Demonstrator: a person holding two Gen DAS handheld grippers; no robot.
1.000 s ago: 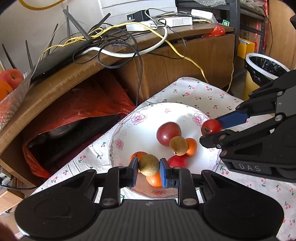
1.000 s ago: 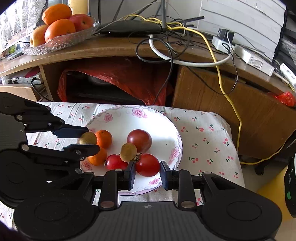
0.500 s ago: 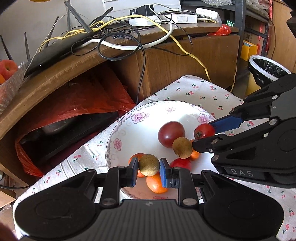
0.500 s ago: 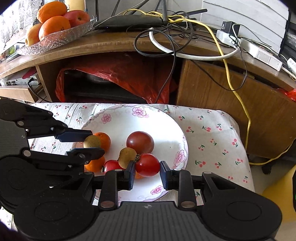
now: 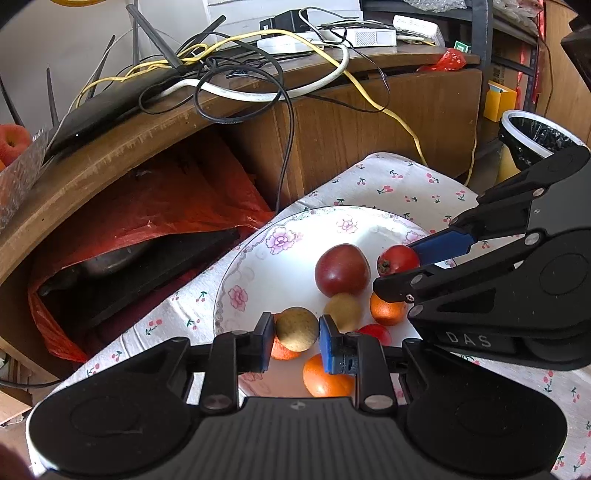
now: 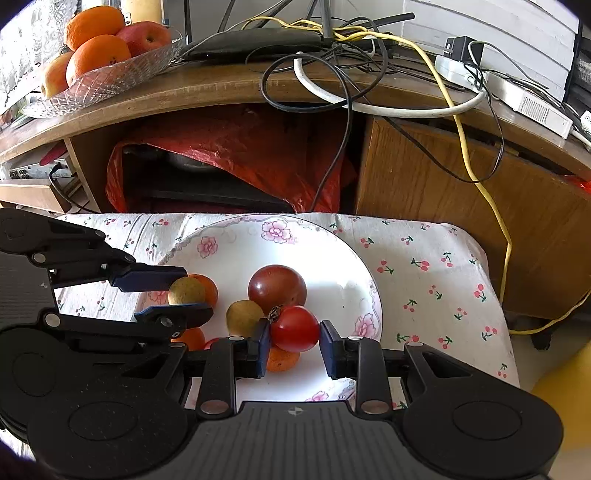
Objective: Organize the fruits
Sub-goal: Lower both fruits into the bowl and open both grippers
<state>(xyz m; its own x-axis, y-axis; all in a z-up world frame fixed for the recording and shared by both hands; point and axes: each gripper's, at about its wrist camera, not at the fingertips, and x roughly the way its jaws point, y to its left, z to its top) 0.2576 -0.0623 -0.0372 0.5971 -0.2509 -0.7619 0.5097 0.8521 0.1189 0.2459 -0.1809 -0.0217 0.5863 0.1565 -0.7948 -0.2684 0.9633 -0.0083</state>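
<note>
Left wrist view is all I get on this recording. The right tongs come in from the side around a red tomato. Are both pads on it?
Observer: Yes. The right wrist view looks straight down the right tongs, and they are shut on the red tomato with a pad on each side.
Operator: What is in the glass dish at my left edge?
Observer: The glass dish holds two oranges and some apples.
Operator: How does my own grip look from outside?
Observer: The left tongs are shut on the round brown fruit, above the plate.
</note>
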